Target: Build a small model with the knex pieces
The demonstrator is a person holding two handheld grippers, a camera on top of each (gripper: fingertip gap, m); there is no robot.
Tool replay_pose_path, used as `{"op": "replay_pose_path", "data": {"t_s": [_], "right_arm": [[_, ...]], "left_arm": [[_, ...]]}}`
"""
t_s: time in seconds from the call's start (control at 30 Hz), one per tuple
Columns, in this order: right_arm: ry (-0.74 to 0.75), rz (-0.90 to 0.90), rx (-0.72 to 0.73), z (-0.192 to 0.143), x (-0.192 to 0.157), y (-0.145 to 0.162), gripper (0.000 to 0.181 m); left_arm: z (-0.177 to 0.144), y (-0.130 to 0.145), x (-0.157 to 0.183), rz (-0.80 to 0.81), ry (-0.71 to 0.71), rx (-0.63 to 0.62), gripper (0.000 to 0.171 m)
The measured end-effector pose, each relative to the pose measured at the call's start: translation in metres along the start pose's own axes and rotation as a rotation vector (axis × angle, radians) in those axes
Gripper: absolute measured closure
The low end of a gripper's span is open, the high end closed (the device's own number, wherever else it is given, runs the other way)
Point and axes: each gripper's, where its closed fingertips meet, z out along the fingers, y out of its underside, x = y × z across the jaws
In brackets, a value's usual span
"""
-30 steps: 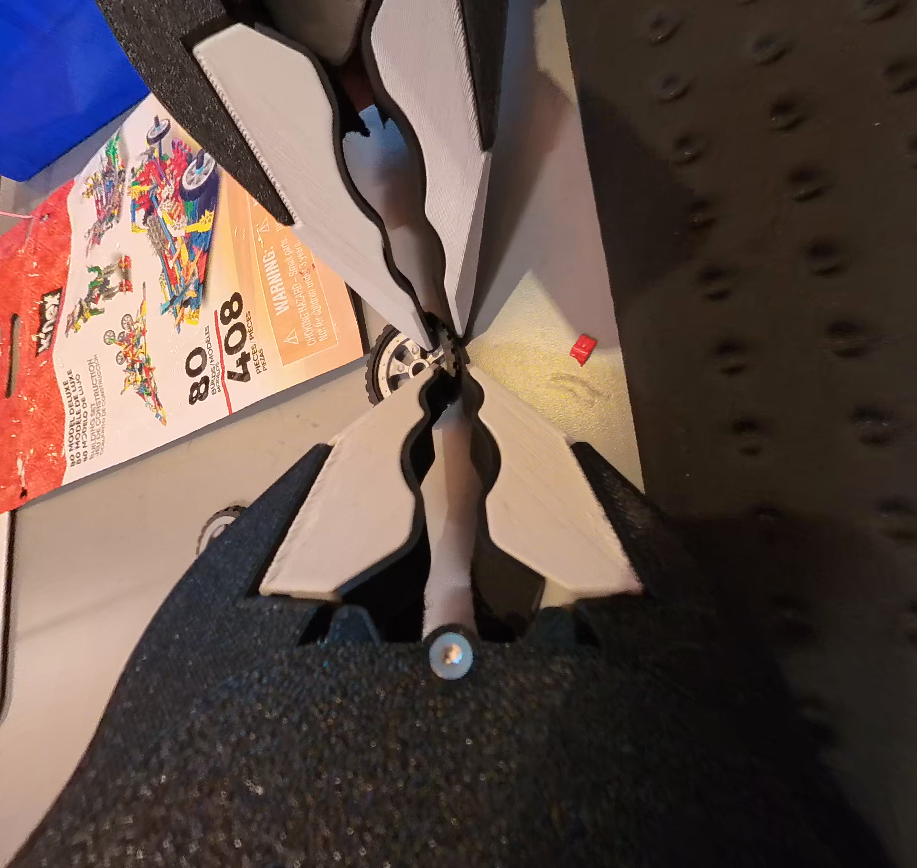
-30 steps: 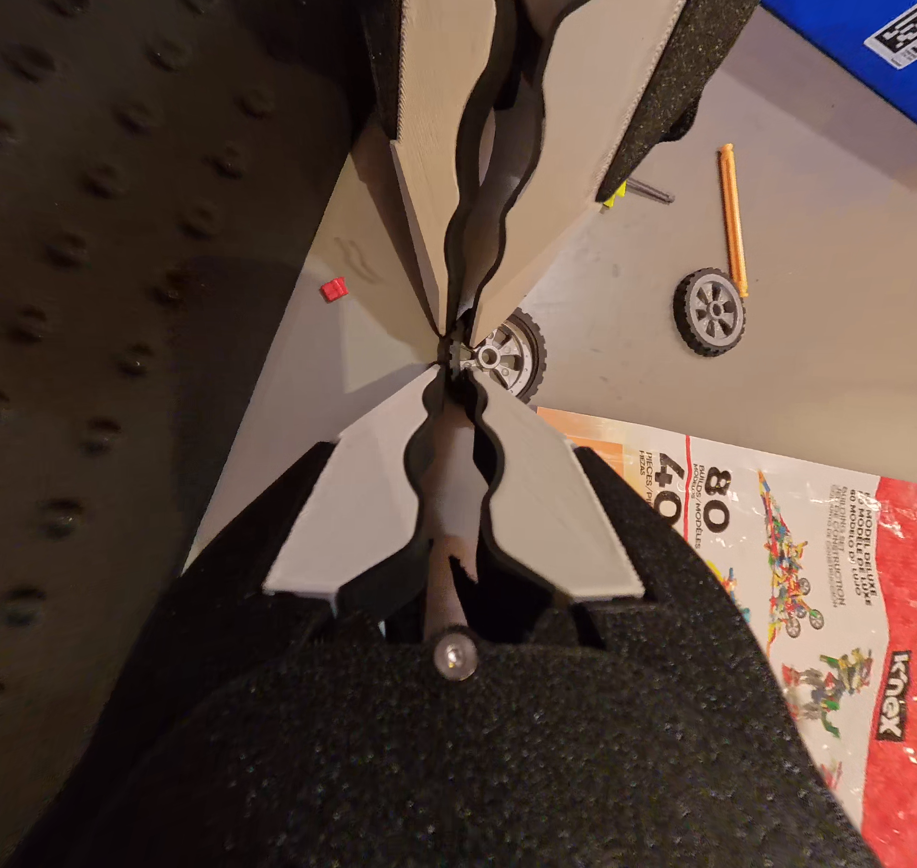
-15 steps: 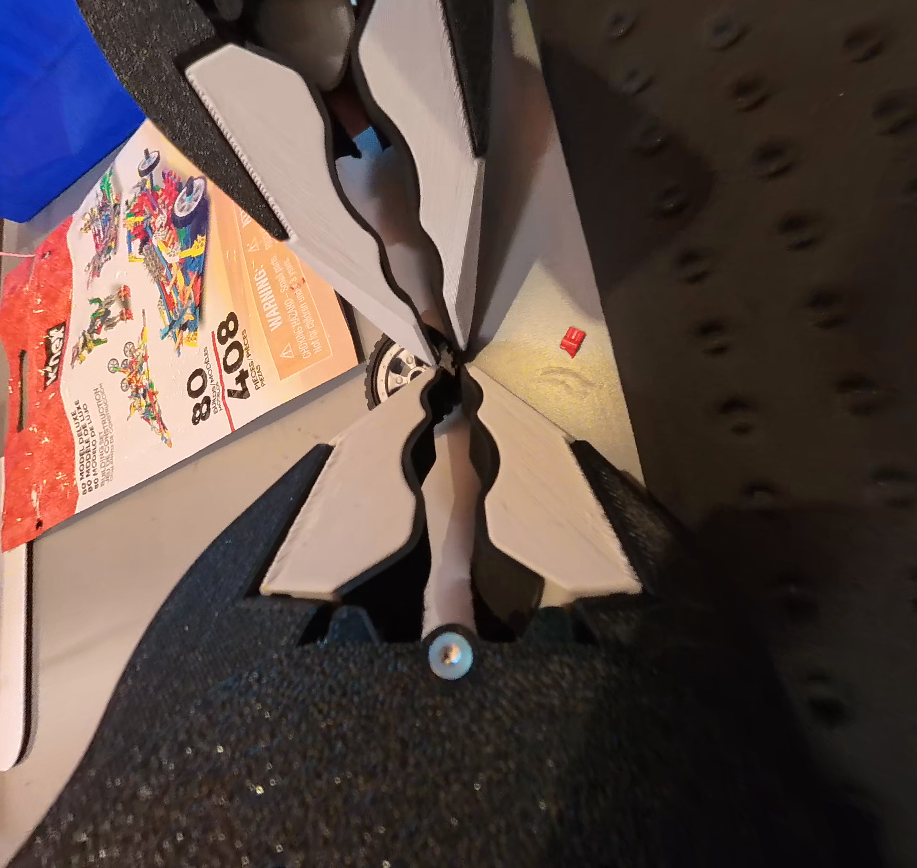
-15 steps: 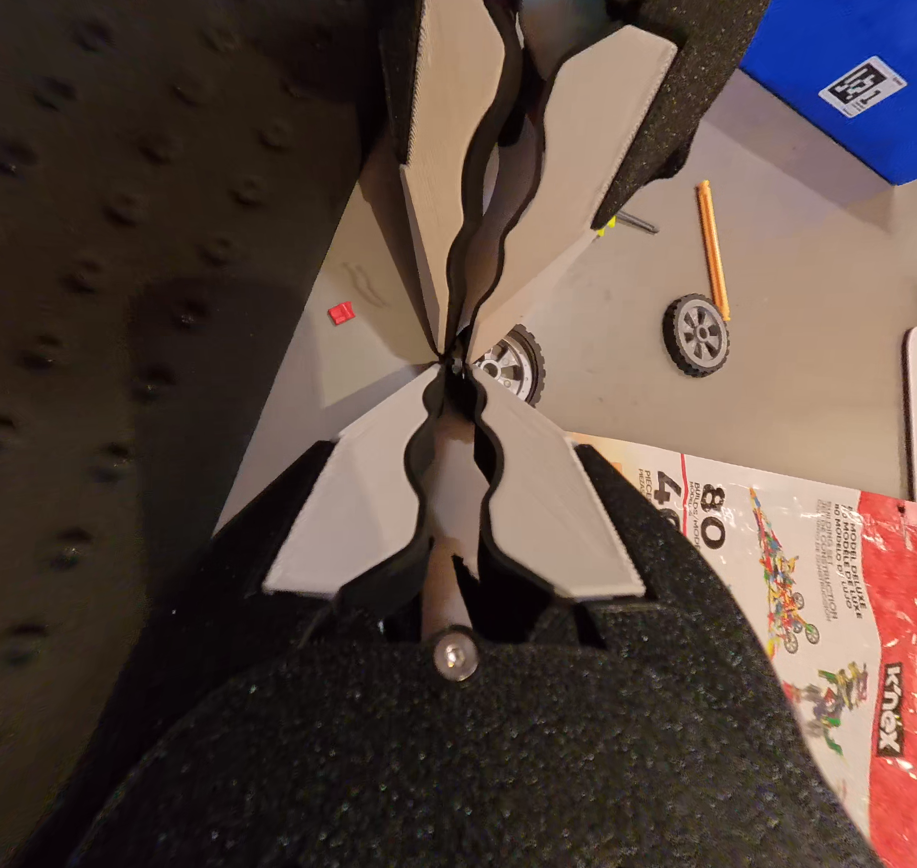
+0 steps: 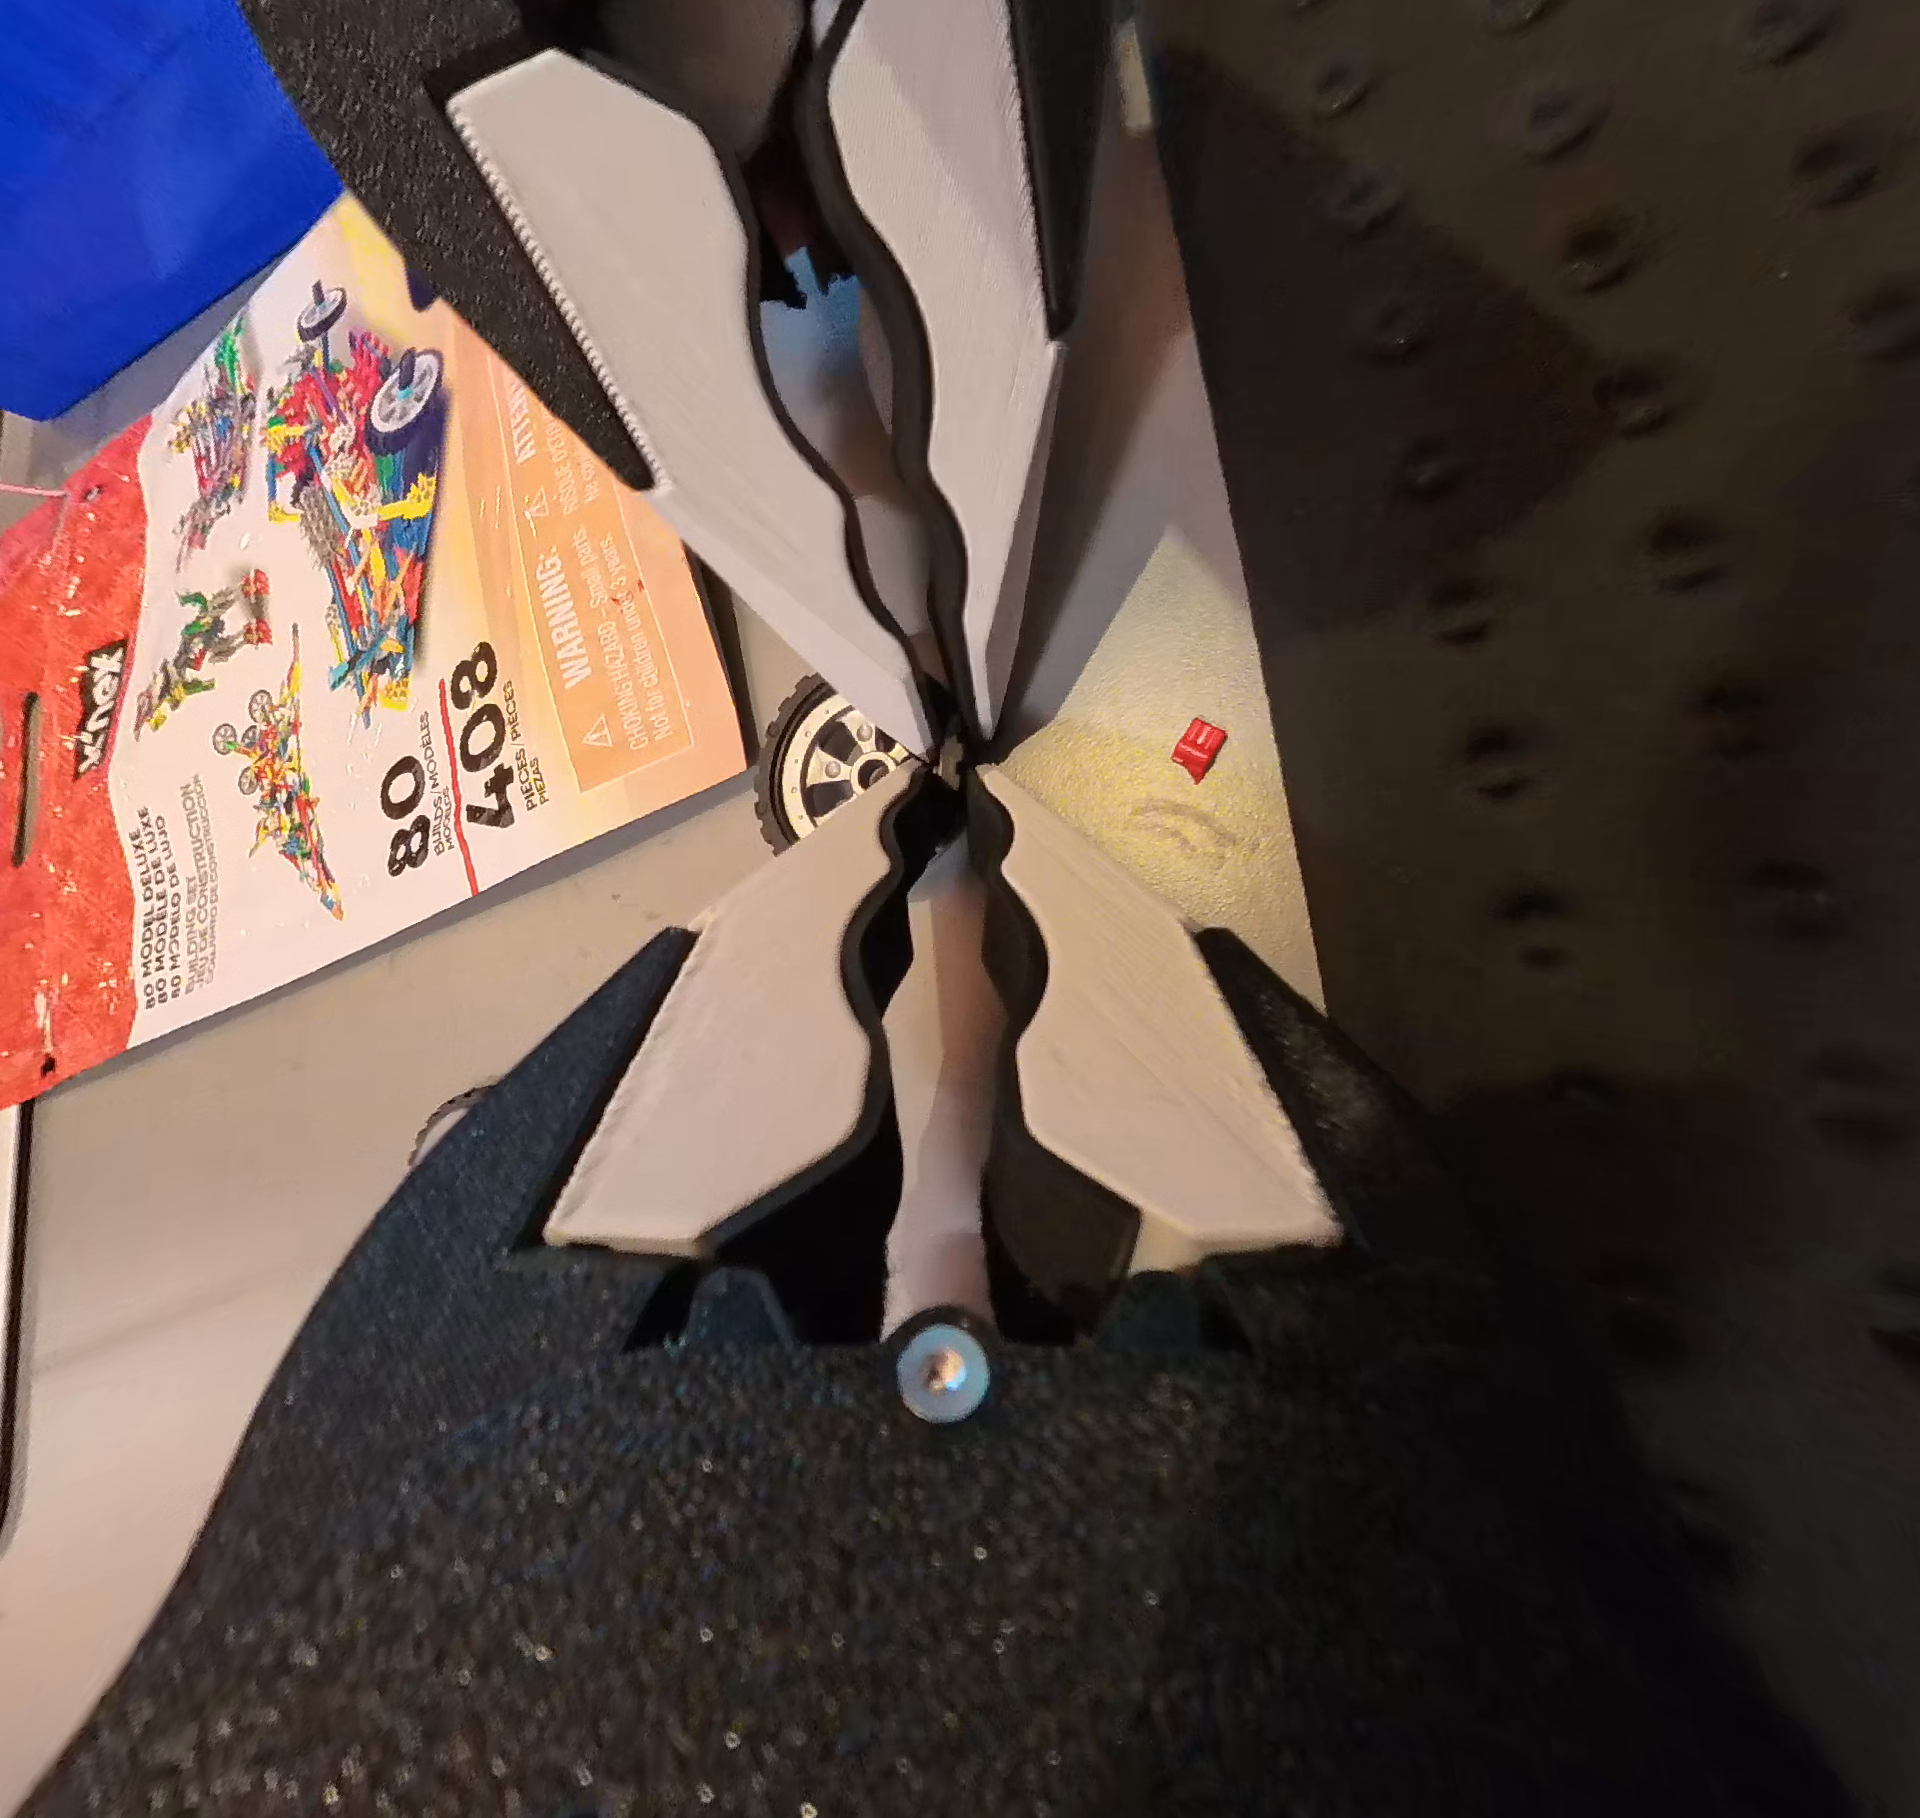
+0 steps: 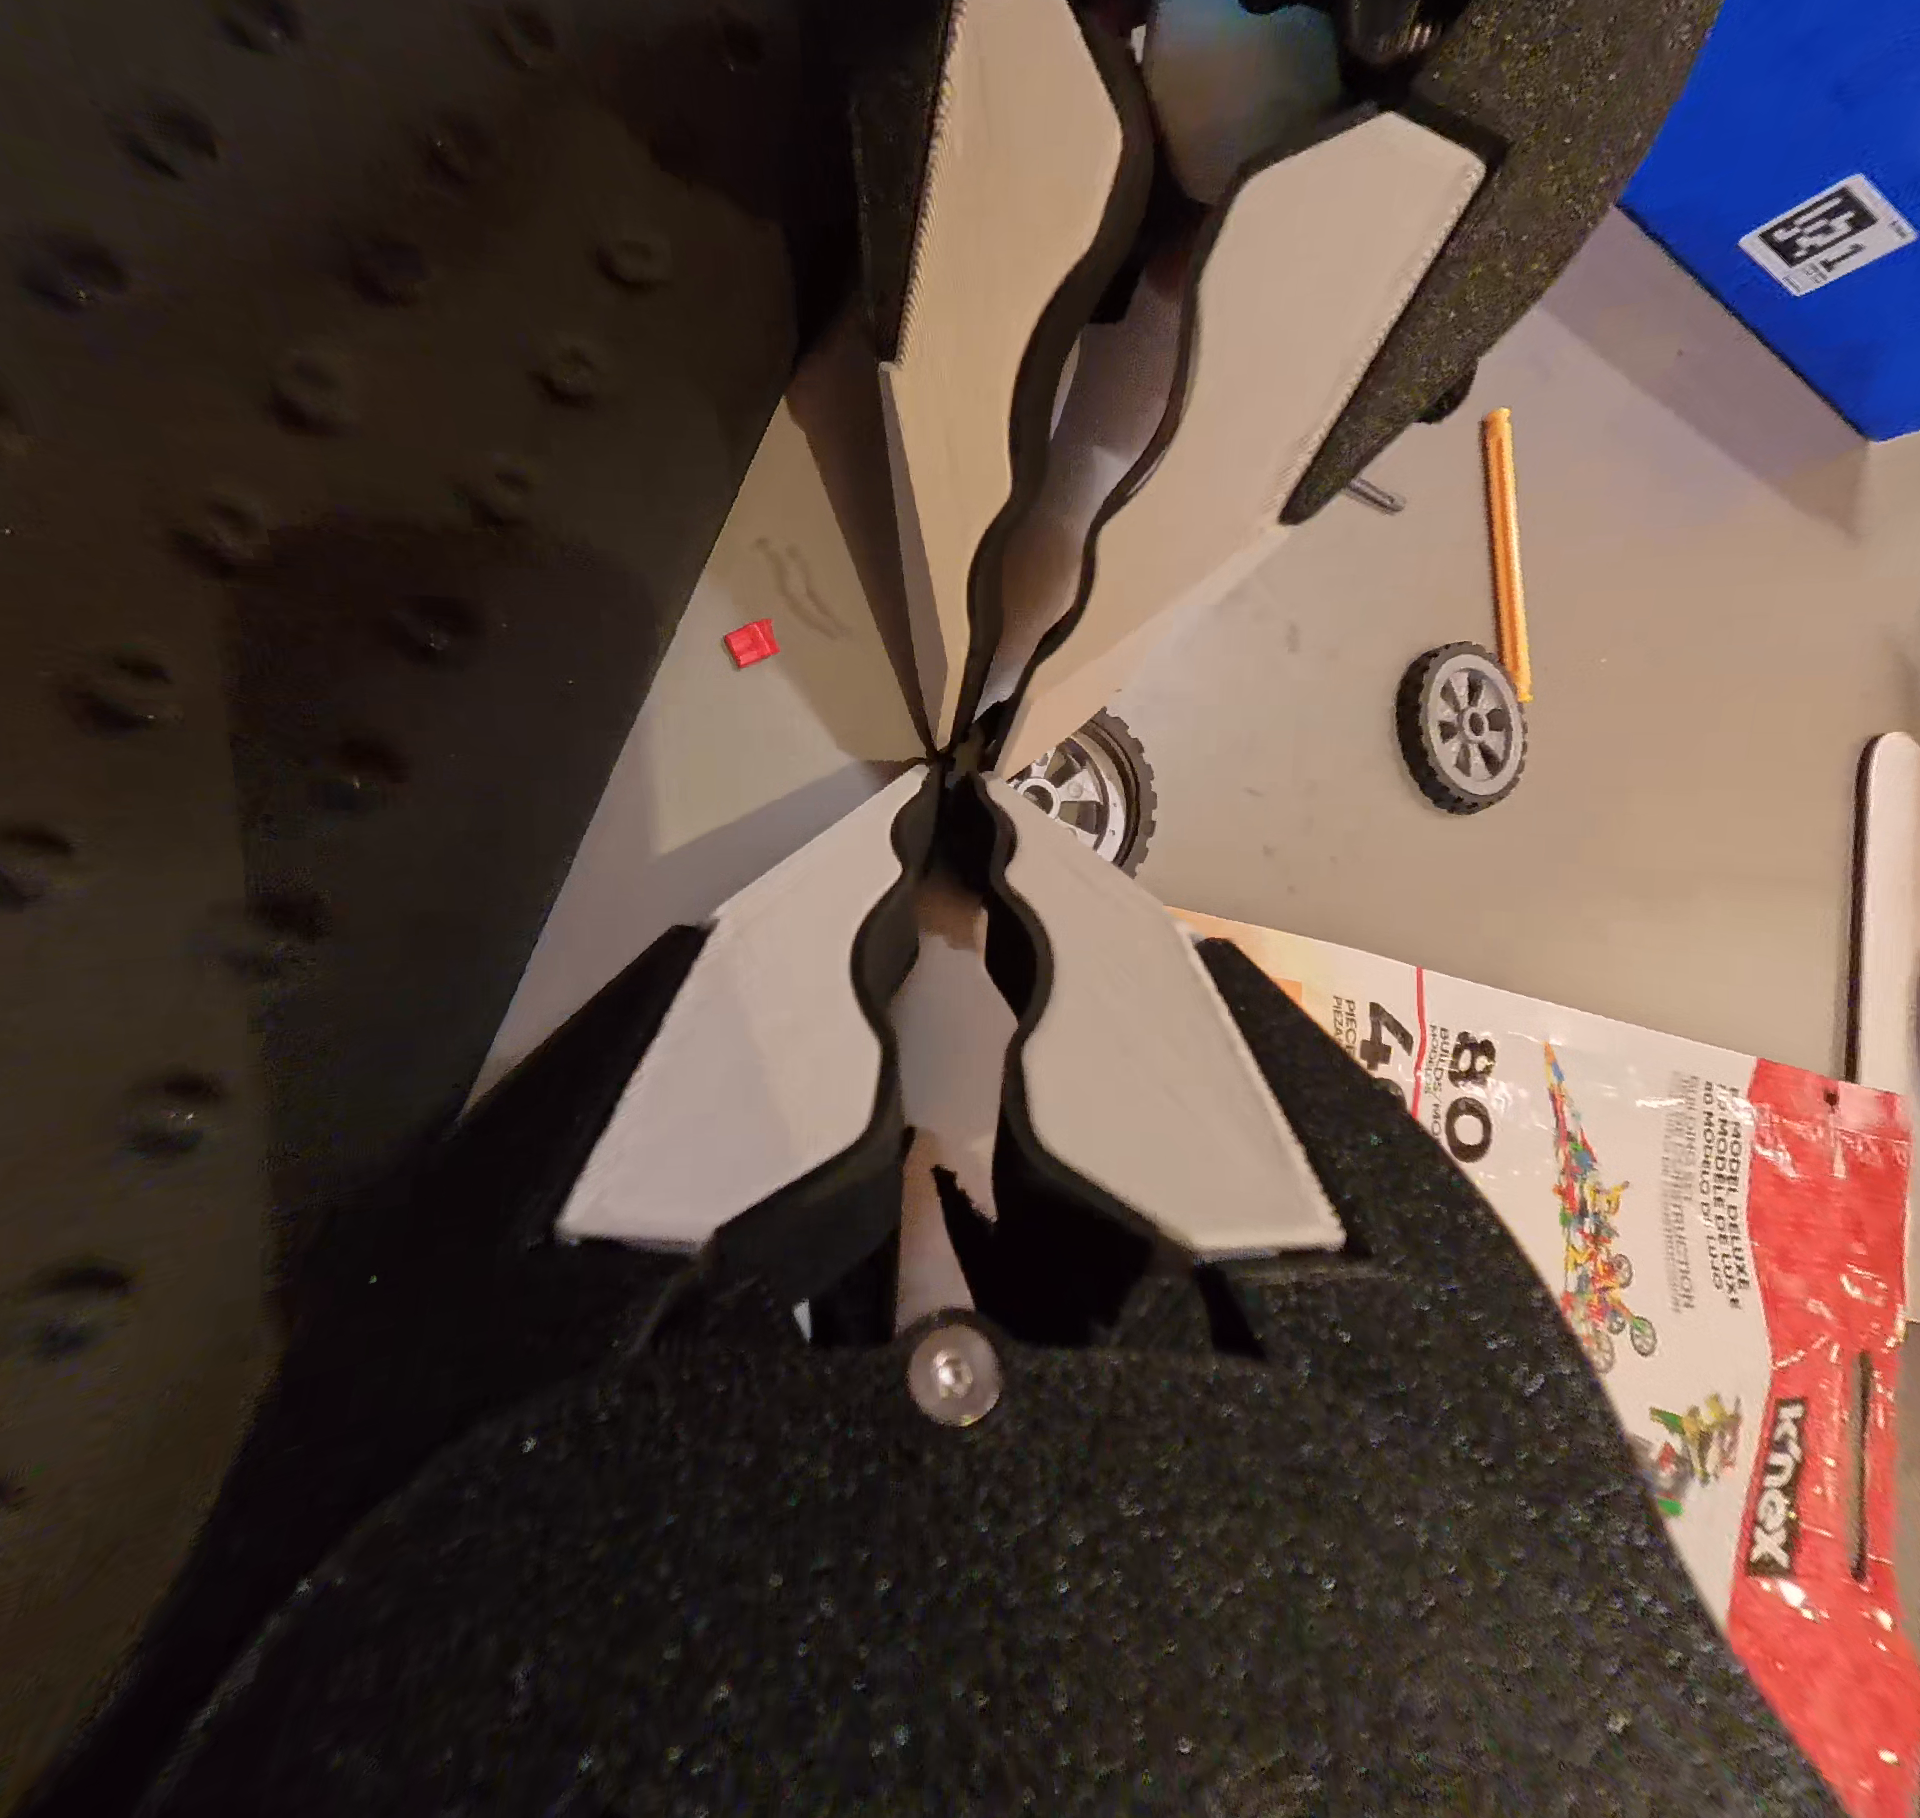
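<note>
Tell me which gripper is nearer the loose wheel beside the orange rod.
Left, probably. The loose wheel lies beside the left gripper, its edge peeking from behind that gripper's body; the right gripper meets it tip to tip and extends away from the wheel.

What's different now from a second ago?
Hardly anything. The left gripper and right gripper stay pinched tip to tip on a small grey piece above the wheel. The views drifted slightly: a white board edge now shows. The red piece and orange rod stayed put.
</note>
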Motion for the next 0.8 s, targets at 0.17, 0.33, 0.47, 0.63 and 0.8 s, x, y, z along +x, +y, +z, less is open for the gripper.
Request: {"op": "replay_pose_path", "data": {"t_s": [0.17,0.33,0.47,0.63,0.8], "right_arm": [[0.012,-0.020,-0.016,0.000,0.000,0.000,0.179],[-0.015,0.025,0.024,-0.001,0.000,0.001,0.177],[-0.083,0.038,0.074,-0.001,-0.007,-0.004,0.177],[-0.154,0.068,0.126,-0.002,-0.012,-0.008,0.179],[-0.190,0.119,0.159,-0.003,-0.013,-0.008,0.177]], "left_arm": [[0.000,0.000,0.000,-0.018,0.004,0.009,0.168],[-0.001,0.000,0.000,0.004,0.028,0.003,0.166],[-0.006,0.000,0.008,0.046,0.083,-0.004,0.163],[-0.008,0.001,0.012,0.087,0.112,-0.011,0.163],[-0.007,0.001,0.013,0.095,0.122,-0.005,0.166]]}}
